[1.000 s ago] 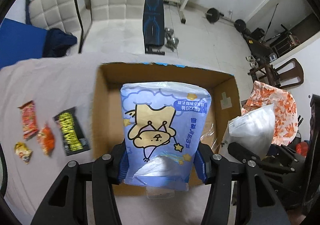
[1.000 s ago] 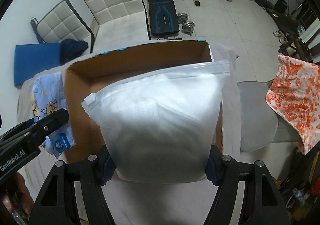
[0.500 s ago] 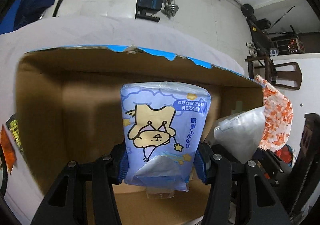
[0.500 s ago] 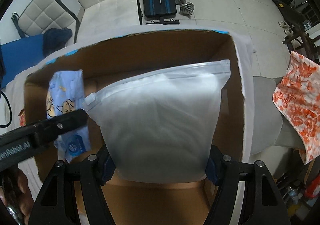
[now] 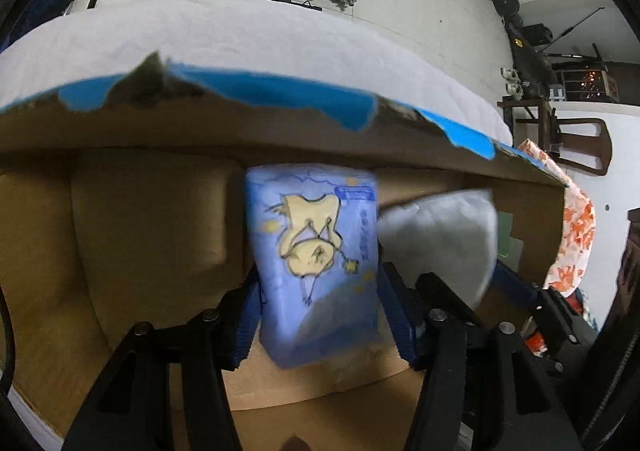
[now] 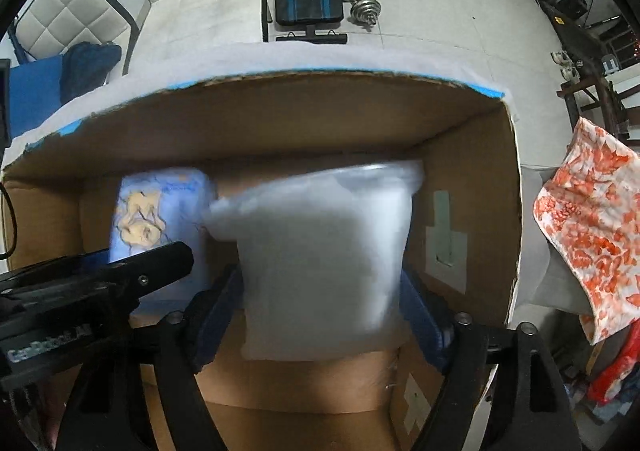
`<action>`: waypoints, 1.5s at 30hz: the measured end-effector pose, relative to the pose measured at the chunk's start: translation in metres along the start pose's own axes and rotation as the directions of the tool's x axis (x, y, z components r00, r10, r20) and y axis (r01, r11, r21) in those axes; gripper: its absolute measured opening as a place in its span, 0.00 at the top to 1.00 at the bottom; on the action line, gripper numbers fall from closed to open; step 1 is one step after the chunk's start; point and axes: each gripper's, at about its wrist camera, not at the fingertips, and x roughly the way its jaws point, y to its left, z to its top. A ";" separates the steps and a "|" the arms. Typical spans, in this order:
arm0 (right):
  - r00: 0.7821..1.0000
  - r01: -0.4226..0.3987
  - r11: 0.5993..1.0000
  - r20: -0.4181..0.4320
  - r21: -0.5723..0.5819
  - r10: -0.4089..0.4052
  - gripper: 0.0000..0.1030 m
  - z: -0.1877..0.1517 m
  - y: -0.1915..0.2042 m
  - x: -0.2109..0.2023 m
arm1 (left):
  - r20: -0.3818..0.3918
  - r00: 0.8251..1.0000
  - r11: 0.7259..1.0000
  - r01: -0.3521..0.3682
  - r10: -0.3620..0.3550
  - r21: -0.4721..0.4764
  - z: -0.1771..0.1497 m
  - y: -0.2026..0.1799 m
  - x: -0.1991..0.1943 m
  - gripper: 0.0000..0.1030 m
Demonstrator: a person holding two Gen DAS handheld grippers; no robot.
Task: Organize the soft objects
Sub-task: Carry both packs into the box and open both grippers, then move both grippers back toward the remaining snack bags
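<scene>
Both my arms have dropped from above the rim to well inside the cardboard box (image 6: 472, 155): a moment ago the snack packets on the tabletop still showed beside it, and now brown walls fill nearly all of both views, with only the torn blue edge of the far wall above. I judge that the carrying is about done and that the release is the step left. My left claw (image 5: 320, 315) is clamped on the blue tissue pack (image 5: 316, 263), whose lower half sits between the ribbed blue pads while the cartoon face stands out ahead of them, close to the far wall. My right claw (image 6: 324, 315) is clamped on the white zip bag (image 6: 324, 251), gripped low, its bulk rising forward and its sealed top edge toward the far wall. The two soft things hang side by side, tissue pack left, bag right, nearly touching; whether either rests on the box floor I cannot tell.
</scene>
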 end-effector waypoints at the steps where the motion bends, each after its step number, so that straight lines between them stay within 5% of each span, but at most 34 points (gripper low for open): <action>1: 1.000 -0.008 1.000 0.002 0.000 0.008 0.20 0.000 0.000 -0.001 | 0.005 1.000 1.000 -0.010 0.010 0.007 -0.001 -0.001 -0.001 0.42; 7: 1.000 -0.017 1.000 0.008 0.001 0.017 0.11 -0.002 -0.005 -0.006 | 0.080 0.994 0.996 -0.081 0.078 0.026 -0.010 -0.004 -0.017 0.09; 9: 1.000 -0.029 1.000 0.010 0.004 0.029 0.01 -0.005 -0.006 -0.010 | 0.115 0.987 0.992 -0.114 0.108 0.048 -0.013 -0.005 -0.024 0.09; 13: 0.998 -0.055 0.998 0.027 0.017 0.055 0.00 -0.020 -0.010 -0.021 | 0.193 0.967 0.977 -0.188 0.167 0.099 -0.025 -0.007 -0.040 0.00; 20: 0.994 -0.061 0.998 0.098 0.030 0.058 0.00 -0.056 -0.013 -0.048 | 0.277 0.946 0.970 -0.209 0.169 0.123 -0.057 -0.003 -0.068 0.00; 29: 0.975 -0.057 0.998 0.216 0.015 0.052 0.00 -0.121 -0.014 -0.108 | 0.418 0.884 0.949 -0.286 0.208 0.133 -0.116 -0.022 -0.119 0.00; 45: 0.938 -0.051 0.998 0.343 0.023 0.040 0.00 -0.246 -0.033 -0.211 | 0.524 0.837 0.950 -0.273 0.158 0.151 -0.241 -0.057 -0.181 0.00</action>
